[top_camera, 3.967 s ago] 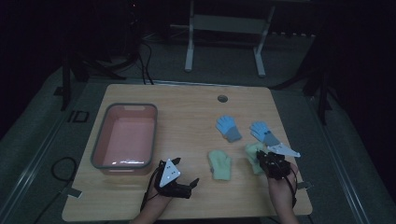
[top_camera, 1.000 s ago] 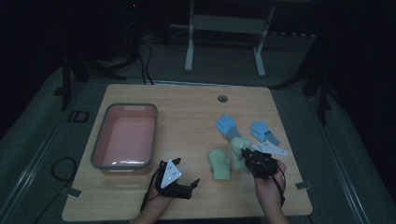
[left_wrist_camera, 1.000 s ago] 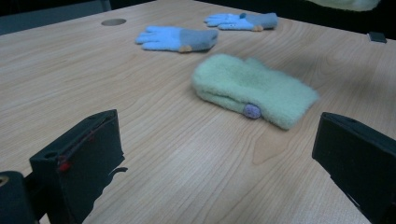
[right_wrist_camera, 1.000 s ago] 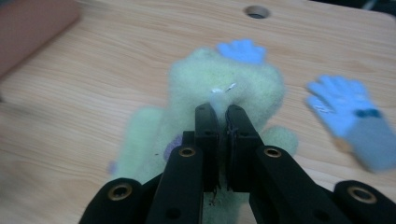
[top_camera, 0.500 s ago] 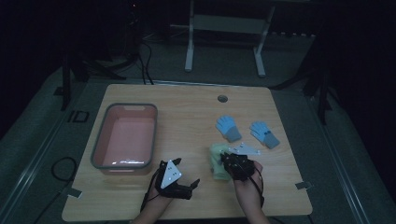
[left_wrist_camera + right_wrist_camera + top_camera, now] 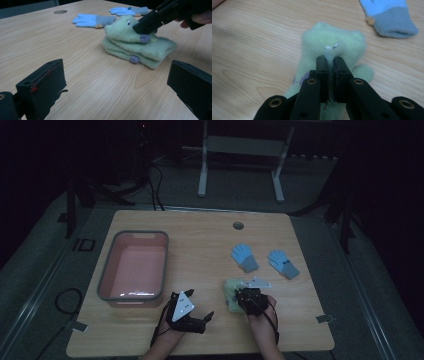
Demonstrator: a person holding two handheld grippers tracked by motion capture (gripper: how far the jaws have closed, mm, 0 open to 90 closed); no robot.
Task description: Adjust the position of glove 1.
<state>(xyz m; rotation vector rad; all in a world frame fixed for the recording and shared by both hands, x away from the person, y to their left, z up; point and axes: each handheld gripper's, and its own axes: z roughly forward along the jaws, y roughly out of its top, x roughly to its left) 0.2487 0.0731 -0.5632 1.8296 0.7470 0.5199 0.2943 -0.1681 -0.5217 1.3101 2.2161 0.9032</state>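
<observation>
Pale green gloves [image 6: 140, 47], purple dots [image 6: 144, 38]

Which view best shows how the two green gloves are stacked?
The left gripper view: the green gloves lie one atop the other, side-on. The right gripper view shows the right gripper pinching the top one; the high view shows a pale patch.

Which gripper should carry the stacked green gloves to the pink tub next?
Probably right: the right gripper has its jaws pinched on the top green glove, stacked on its mate. The left gripper is open, apart.
</observation>
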